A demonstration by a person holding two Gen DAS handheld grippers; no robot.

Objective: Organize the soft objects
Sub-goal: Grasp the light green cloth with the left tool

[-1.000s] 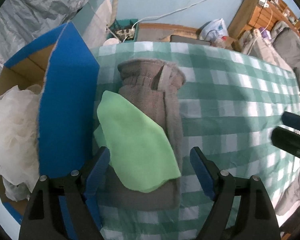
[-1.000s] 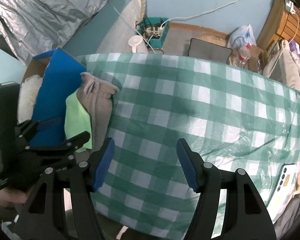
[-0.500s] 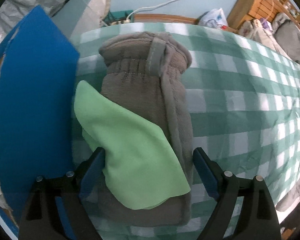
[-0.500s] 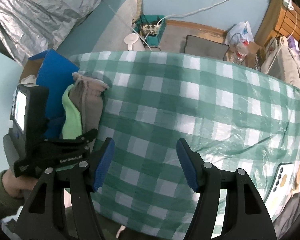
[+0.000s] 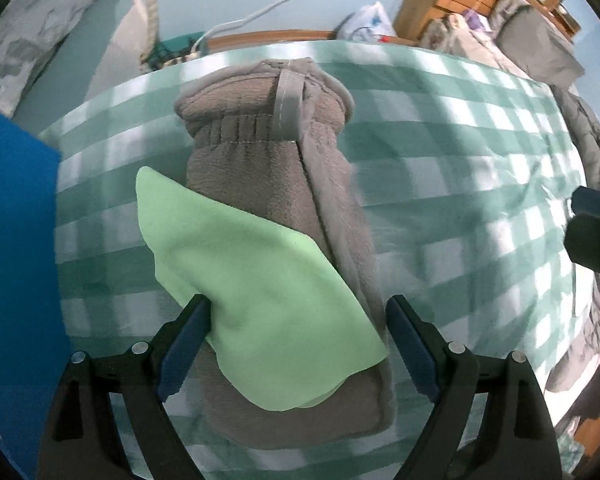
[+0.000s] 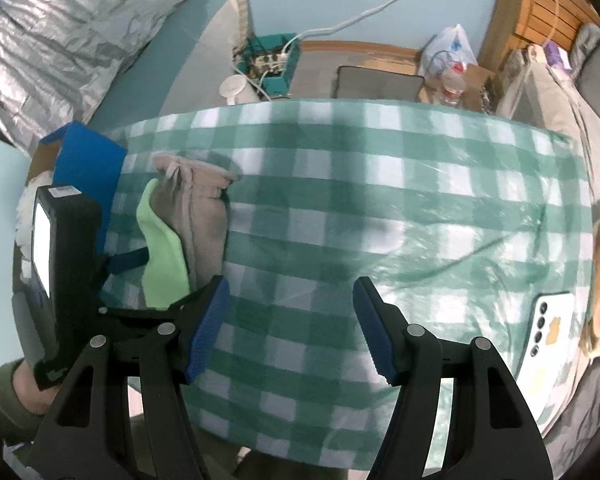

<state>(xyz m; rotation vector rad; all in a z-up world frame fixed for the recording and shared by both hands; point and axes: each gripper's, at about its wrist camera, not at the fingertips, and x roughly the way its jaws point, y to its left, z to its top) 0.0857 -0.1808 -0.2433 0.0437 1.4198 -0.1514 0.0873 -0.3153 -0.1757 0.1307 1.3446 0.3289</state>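
A grey-brown fleece mitten point(image 5: 272, 184) lies on the green checked tablecloth point(image 5: 460, 184), cuff pointing away. A light green cloth point(image 5: 256, 292) lies across its near half. My left gripper point(image 5: 296, 336) is open, low over the table, with its jaws on either side of the cloth and mitten. Both also show in the right wrist view, the mitten point(image 6: 200, 216) and the cloth point(image 6: 164, 256), with the left gripper point(image 6: 152, 280) around them. My right gripper point(image 6: 290, 328) is open and empty over bare tablecloth near the front edge.
A blue cardboard box flap point(image 5: 16, 264) stands at the left; the box point(image 6: 84, 160) holds a white mesh puff point(image 6: 30, 200). A white phone point(image 6: 548, 332) lies at the table's right. The floor behind holds a power strip basket point(image 6: 272, 60) and bags.
My left gripper has moved forward and down, so its open jaws now straddle the cloth and mitten. The box has slid out to the left of its view. The right gripper has shifted only slightly.
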